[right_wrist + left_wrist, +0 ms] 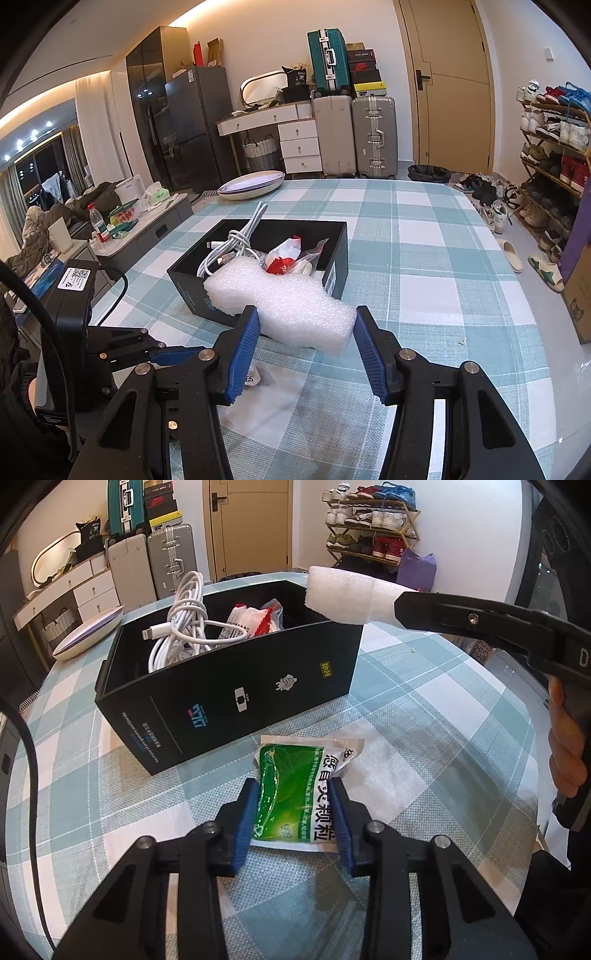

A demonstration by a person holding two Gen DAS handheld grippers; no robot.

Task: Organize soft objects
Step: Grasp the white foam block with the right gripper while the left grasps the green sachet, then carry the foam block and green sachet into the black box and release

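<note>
A black open box (229, 686) stands on the checked tablecloth and holds a white cable (184, 627) and a red-and-white packet (255, 618). My left gripper (293, 812) is closed on a green medicine sachet (295, 794) that lies on the cloth in front of the box. My right gripper (304, 332) is shut on a white foam roll (280, 306), held in the air above the box's near right corner; it shows in the left wrist view (347, 594) too. The box (332, 266) lies just beyond the foam.
A white oval dish (88, 631) sits at the table's far left edge. A thin white foam sheet (384, 775) lies under the sachet. Suitcases, a dresser and a shoe rack stand beyond the table.
</note>
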